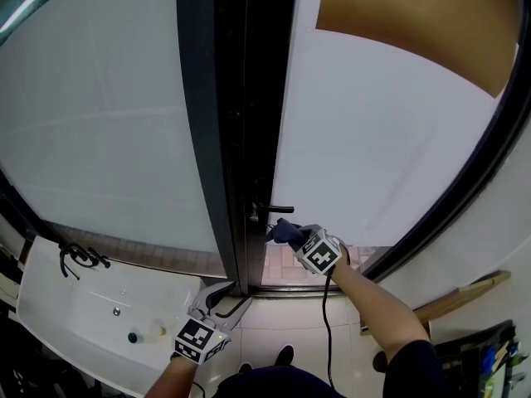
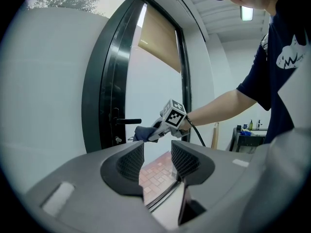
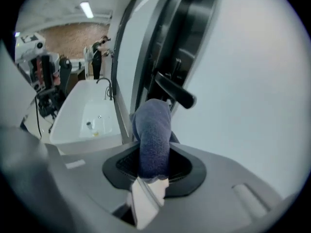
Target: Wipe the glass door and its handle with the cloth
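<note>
The frosted glass door (image 1: 390,139) stands in a black frame, with a black lever handle (image 1: 275,209) at its left edge. My right gripper (image 1: 288,232) is shut on a dark blue cloth (image 1: 284,230), held just below and beside that handle. In the right gripper view the cloth (image 3: 153,132) sticks up between the jaws, its tip under the handle (image 3: 175,93); I cannot tell if they touch. My left gripper (image 1: 225,302) hangs low by the door's foot, open and empty. From the left gripper view, its jaws (image 2: 158,161) point towards the cloth (image 2: 143,133) and handle (image 2: 127,122).
A white sink (image 1: 75,313) with a black tap (image 1: 79,257) stands at the lower left. A wooden stick (image 1: 465,293) leans at the right, next to a dark rack (image 1: 489,356). A tan blind (image 1: 415,23) covers the door's top. A cable (image 1: 326,322) trails from the right gripper.
</note>
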Demonstrator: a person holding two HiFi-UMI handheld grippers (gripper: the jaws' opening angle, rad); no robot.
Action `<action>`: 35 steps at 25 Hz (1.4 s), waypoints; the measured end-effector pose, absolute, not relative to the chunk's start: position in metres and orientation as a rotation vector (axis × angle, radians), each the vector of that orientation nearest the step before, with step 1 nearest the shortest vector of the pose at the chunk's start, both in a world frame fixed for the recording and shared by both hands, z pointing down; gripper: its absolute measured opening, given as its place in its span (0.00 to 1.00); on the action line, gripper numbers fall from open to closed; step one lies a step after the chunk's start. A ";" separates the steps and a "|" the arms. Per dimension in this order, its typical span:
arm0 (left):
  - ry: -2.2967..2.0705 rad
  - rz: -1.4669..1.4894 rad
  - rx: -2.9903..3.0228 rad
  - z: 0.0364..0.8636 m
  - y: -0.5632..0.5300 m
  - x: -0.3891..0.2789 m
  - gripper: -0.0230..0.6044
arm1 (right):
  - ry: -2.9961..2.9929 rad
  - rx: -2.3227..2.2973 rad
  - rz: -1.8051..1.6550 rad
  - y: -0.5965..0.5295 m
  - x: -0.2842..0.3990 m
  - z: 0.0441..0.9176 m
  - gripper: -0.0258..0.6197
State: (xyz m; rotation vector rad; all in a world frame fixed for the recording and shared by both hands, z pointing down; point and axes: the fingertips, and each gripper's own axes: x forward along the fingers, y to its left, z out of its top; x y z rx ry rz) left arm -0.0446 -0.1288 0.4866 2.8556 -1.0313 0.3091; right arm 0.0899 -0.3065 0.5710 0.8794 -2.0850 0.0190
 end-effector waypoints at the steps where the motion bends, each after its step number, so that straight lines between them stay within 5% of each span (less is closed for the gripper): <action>1: -1.038 0.311 2.852 0.487 -0.129 -0.047 0.31 | -2.113 0.885 0.104 -0.304 0.087 0.579 0.21; 16: -1.129 0.344 2.776 0.499 -0.122 -0.073 0.31 | -2.378 1.052 0.453 -0.369 0.005 0.561 0.21; 35: -1.137 0.336 2.753 0.509 -0.133 -0.068 0.31 | -2.358 1.098 0.438 -0.391 0.015 0.577 0.22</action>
